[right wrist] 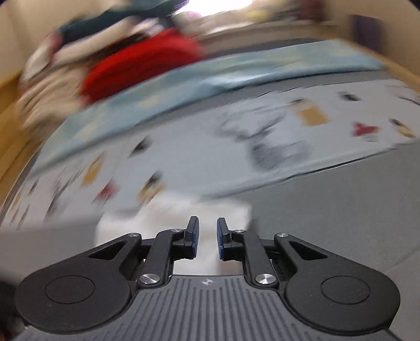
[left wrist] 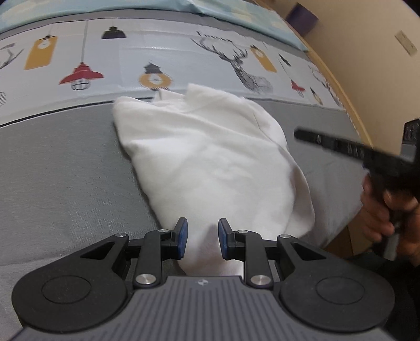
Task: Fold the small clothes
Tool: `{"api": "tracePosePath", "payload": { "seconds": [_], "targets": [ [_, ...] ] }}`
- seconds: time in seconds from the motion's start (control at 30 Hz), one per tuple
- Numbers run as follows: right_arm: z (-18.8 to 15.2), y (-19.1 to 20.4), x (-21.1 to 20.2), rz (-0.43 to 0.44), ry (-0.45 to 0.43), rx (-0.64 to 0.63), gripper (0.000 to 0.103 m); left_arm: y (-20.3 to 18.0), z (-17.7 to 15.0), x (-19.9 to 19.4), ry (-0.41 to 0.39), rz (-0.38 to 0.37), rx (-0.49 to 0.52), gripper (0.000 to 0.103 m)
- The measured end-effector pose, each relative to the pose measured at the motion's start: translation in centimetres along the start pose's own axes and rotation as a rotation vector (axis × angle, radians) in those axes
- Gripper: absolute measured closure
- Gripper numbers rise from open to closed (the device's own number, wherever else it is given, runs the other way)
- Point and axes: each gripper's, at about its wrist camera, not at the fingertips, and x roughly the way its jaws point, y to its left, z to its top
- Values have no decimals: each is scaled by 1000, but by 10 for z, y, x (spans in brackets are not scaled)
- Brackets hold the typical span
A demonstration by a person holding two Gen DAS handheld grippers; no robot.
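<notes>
A white garment (left wrist: 210,162) lies folded and bunched on the grey bed cover, its near end running under my left gripper (left wrist: 202,237). The left gripper is open, its blue pads either side of the cloth's near edge, holding nothing. The right gripper shows as a blurred black bar (left wrist: 349,150) to the right of the garment, held by a hand. In the blurred right wrist view, my right gripper (right wrist: 208,237) is open and empty, with the white garment (right wrist: 173,217) just ahead of and below its tips.
A printed sheet (left wrist: 183,60) with lamps and a deer covers the bed's far half, with a light blue blanket (left wrist: 236,13) beyond it. A wooden bed frame (left wrist: 338,86) and beige wall run along the right. A red item (right wrist: 141,65) sits among a blurred pile behind the bed.
</notes>
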Motion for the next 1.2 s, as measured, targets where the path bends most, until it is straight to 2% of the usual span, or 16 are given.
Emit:
{"api": "tracePosePath", "payload": {
  "seconds": [0.1,0.17,0.2,0.3,0.5,0.53,0.57,0.63,0.7,0.73,0.77,0.8,0.9,1.0,1.07,1.2],
  "targets": [
    [-19,-1,-12,7,111,-99,78,-7,-4,7,24,8,17,72],
    [-30,-17,-20,-4,171,-96,63,-10,-7,10,40,11,32,68],
    [-36,-24,-23,-7,206,-83,61,-14,-9,12,44,16,47,66],
    [-52,-41,-25,12,322,-50,60,-19,-13,13,55,14,75,61],
    [-72,-35,-19,41,418,-86,60,-30,-21,8,47,7,114,59],
    [-72,-33,-18,46,415,-89,71,-34,-23,7,44,-12,128,59],
    [-69,-31,-19,46,398,-96,96,-38,-25,6,46,-27,146,56],
    [-61,-28,-30,87,343,-89,97,-46,-30,10,66,-37,196,52],
    [-49,-28,-46,155,249,-49,97,-52,-36,18,95,-6,246,51],
    [-43,-30,-58,197,197,-20,97,-53,-39,24,110,24,269,51],
    [-37,-33,-69,238,148,7,97,-53,-41,29,120,49,289,57],
    [-33,-37,-80,266,109,25,97,-52,-43,32,125,72,306,79],
    [-30,-45,-88,260,116,23,97,-43,-44,32,146,69,285,95],
    [-38,-45,-77,168,203,-40,97,-42,-46,20,136,27,316,96],
    [-44,-45,-68,115,264,-85,97,-42,-51,23,163,13,339,96],
    [-63,-47,-37,24,435,-133,97,-51,-60,34,225,35,389,88]
  ]
}}
